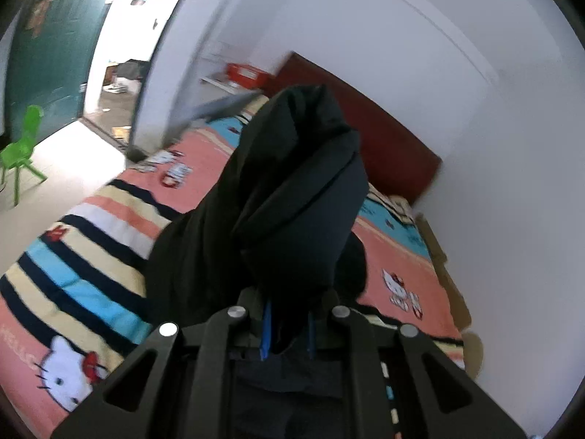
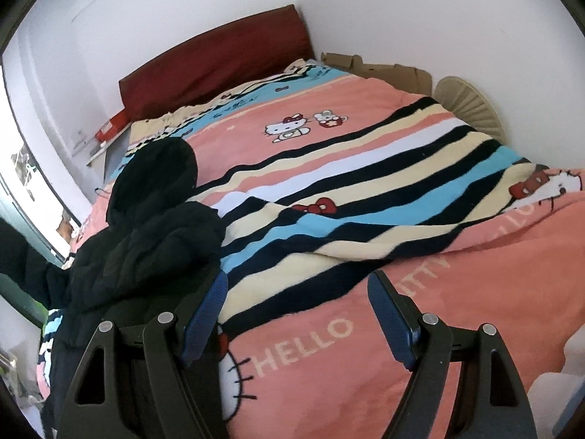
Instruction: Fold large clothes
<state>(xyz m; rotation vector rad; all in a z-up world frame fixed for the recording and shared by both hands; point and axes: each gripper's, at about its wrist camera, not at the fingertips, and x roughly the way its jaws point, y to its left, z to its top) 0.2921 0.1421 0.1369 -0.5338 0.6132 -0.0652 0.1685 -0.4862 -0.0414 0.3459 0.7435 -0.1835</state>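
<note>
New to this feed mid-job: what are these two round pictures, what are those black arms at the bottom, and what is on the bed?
Each round picture comes from a fisheye camera on a hand-held claw, looking along its two fingers. No robot: a person holds one claw in each hand. The left claw is shut on a black jacket, lifting part of it above the bed. The right claw is open and empty over the blanket, with the rest of the jacket piled to its left. A red headboard stands against the wall.

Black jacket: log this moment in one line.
left gripper: shut on black jacket, lifted | right gripper: open, empty | bed blanket: spread
</note>
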